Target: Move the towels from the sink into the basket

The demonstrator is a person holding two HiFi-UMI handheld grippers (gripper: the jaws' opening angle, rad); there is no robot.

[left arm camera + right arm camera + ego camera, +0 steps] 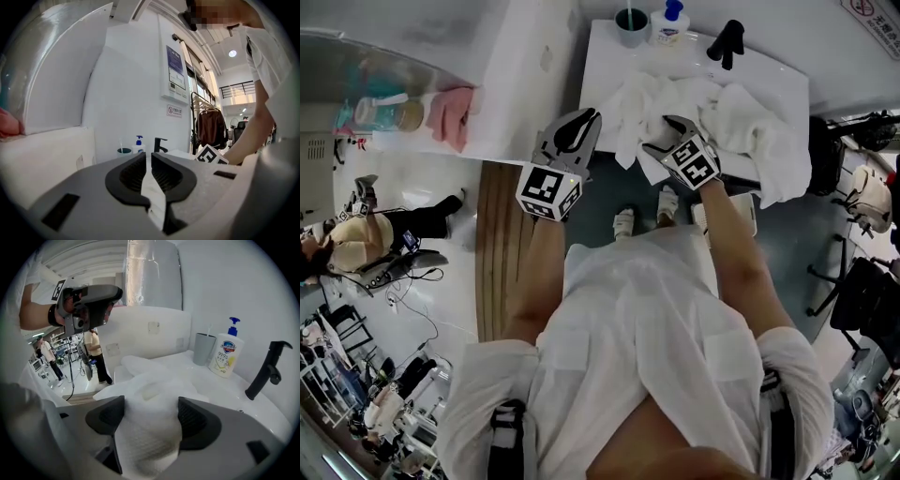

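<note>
**Surface.** White rectangular sink counter (602, 58) set against a white wall. At its back edge stand a grey-green round plastic cup (630, 25), a white soap bottle with a blue pump (671, 26) and a black angular tap (727, 42).

**Task item.** White crumpled cloth towels (741, 122) are heaped across the sink. They cover most of the basin and hang over its front edge.

**Tools.**
- Left gripper (589, 120): grey with black pads, held level in the air just left of the towel heap. The jaws stand almost together with only a thin slit between them. No cloth hangs from it in the right gripper view.
- Right gripper (673, 127): tilted down into the front of the heap. The jaws stand wide apart. A bulge of towel fills the gap and touches both pads, with no squeeze visible.

**Room.**
- A white ledge to the left of the sink carries a pink folded cloth (450, 112).
- The floor is dark grey-green under the sink and pale further left, with a brown wooden plank strip (492, 253) between the two.
- A seated person (356, 239) is at the far left among cables.
- Black office chairs (862, 291) stand at the right.
- The left gripper view shows a blue-and-white wall notice (176, 72), a small red-and-white sign (174, 110) and a metal clothes rack with a brown garment (211, 127).
</note>
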